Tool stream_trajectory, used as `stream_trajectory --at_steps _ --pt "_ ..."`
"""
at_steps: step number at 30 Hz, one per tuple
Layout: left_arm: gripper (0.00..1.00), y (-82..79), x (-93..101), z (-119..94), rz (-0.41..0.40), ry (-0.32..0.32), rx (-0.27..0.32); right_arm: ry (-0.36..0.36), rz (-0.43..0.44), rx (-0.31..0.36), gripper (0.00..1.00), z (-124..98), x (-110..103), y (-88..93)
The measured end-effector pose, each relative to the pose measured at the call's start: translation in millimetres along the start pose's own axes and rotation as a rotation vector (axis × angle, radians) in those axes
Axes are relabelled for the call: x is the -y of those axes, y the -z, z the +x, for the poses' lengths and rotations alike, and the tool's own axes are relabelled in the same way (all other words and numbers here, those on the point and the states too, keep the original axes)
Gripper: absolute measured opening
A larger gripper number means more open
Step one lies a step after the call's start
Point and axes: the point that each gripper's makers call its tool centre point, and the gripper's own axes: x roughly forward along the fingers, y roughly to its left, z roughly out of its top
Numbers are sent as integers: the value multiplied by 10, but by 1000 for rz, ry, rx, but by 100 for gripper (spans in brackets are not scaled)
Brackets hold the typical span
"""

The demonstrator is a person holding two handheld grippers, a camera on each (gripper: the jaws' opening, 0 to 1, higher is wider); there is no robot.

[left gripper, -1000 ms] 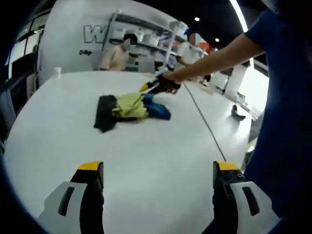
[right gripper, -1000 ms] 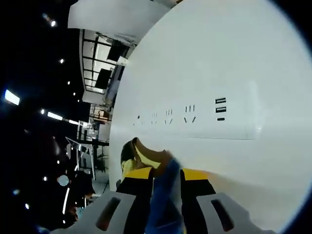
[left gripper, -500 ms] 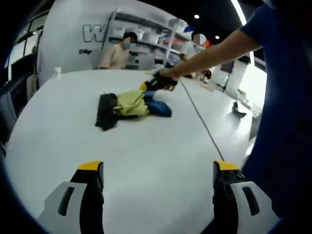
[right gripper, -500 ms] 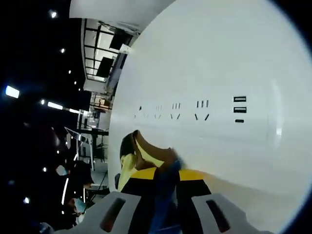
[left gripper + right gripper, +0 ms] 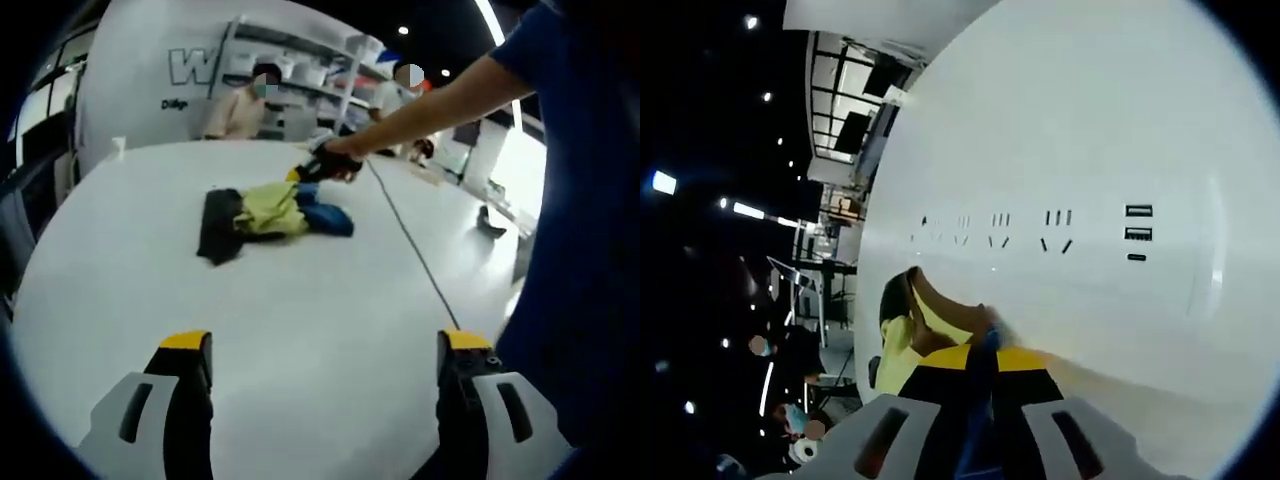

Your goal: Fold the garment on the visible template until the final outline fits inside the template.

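Right gripper is clenched on the garment's blue edge at 3 o'clock — could slip out. Left gripper hangs released over the bench.

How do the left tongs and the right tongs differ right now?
The left tongs are open and hold nothing; the right tongs are shut on the garment. The left tongs hang back over bare table; the right tongs reach out to the garment's far edge. Both have yellow tips.
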Motion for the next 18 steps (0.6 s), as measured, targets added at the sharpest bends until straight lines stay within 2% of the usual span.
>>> stream_trajectory --at_steps 8,13,18 --pt "88 4 10 4 0 5 1 4 -19 13 0 -12 11 -80" --pt "88 4 13 4 -2 8 4 0 -72 13 0 -26 -34 -127" --pt "88 22 5 25 2 17 1 -13 -116 9 0 -63 -240 44"
